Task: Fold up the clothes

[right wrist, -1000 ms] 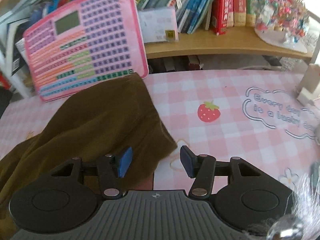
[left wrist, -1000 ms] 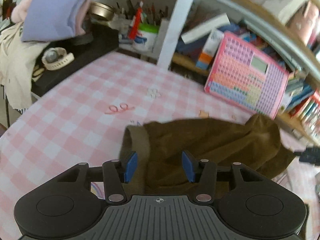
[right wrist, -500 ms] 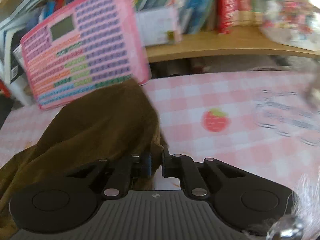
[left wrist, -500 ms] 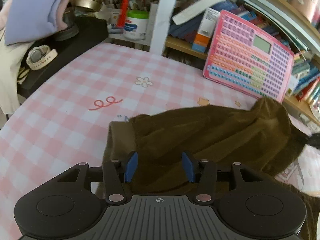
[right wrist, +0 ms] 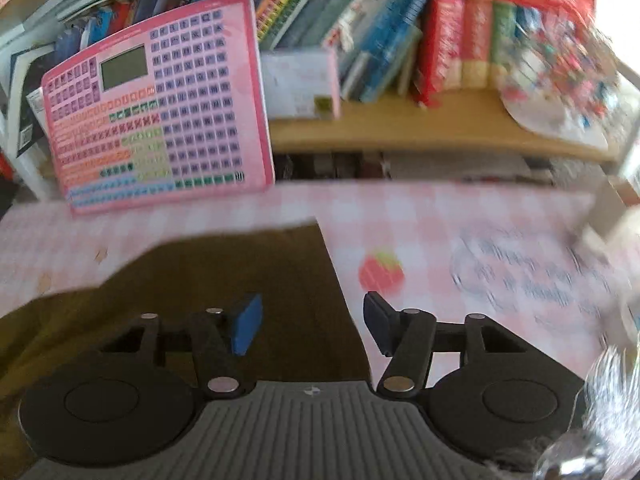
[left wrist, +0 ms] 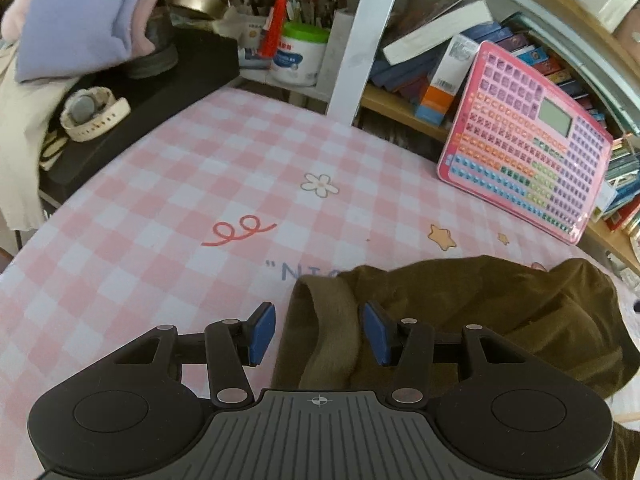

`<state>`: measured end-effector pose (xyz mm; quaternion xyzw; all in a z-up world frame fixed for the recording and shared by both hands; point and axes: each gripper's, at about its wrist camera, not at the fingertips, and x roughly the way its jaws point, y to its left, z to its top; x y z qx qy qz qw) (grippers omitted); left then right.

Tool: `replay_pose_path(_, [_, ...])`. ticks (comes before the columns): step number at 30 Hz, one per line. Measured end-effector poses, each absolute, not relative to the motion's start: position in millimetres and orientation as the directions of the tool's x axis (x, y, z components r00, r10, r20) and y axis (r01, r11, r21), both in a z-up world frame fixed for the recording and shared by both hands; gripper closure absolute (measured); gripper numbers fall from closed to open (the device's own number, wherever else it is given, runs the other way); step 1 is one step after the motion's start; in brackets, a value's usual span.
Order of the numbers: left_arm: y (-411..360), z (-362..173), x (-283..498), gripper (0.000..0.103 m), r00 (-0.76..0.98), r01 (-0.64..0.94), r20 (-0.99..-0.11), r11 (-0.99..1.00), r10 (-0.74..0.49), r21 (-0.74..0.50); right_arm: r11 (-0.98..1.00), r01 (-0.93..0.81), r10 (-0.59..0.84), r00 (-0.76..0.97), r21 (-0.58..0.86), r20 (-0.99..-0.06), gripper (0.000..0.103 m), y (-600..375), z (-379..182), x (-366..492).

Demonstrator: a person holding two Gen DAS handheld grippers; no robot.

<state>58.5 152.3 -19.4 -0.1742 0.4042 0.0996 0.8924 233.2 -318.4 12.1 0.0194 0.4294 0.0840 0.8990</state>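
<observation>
A dark brown garment (left wrist: 480,312) lies bunched on the pink checked tablecloth (left wrist: 160,216). Its lighter ribbed band (left wrist: 324,328) runs between the blue pads of my left gripper (left wrist: 318,332), which is open over it. In the blurred right wrist view the same brown garment (right wrist: 224,276) spreads flat at the left and middle. My right gripper (right wrist: 312,328) is open above the garment's right edge, holding nothing.
A pink button tablet (left wrist: 524,140) leans on the bookshelf at the back, seen too as the pink tablet (right wrist: 156,108). A black box (left wrist: 160,92) with a watch (left wrist: 92,116) and folded lilac cloth (left wrist: 84,12) stands at the far left. Books (right wrist: 400,32) fill the shelf.
My right gripper shut on the garment's edge half a second ago and now stands open again, with the cloth laid flatter. The left gripper shifted left toward the ribbed band and stayed open.
</observation>
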Motion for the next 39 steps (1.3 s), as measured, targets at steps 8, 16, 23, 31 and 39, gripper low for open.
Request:
replay_pose_path(8, [148, -26, 72, 0.056, 0.639, -0.323, -0.770, 0.910, 0.009, -0.258, 0.980, -0.182, 0.174, 0.588, 0.079, -0.790, 0.056, -286, -7, 241])
replay_pose_path(16, [156, -41, 86, 0.092, 0.666, -0.349, -0.740, 0.839, -0.093, -0.419, 0.985, -0.174, 0.099, 0.574, -0.003, -0.813, 0.056, -291, -15, 224])
replay_pose_path(23, [182, -43, 65, 0.097, 0.722, -0.538, -0.684, 0.710, 0.110, -0.454, 0.981, -0.187, 0.149, 0.546, 0.053, -0.824, 0.059, -298, -23, 225])
replay_pose_path(31, [176, -42, 73, 0.089, 0.686, -0.476, -0.723, 0.797, 0.073, -0.371, 0.946, -0.319, 0.238, 0.574, 0.053, -0.783, 0.057, -267, -4, 248])
replay_pose_path(39, [182, -46, 70, 0.088, 0.670, -0.482, -0.740, 0.792, 0.057, -0.376, 0.947, -0.321, 0.210, 0.569, 0.020, -0.795, 0.051, -248, -9, 303])
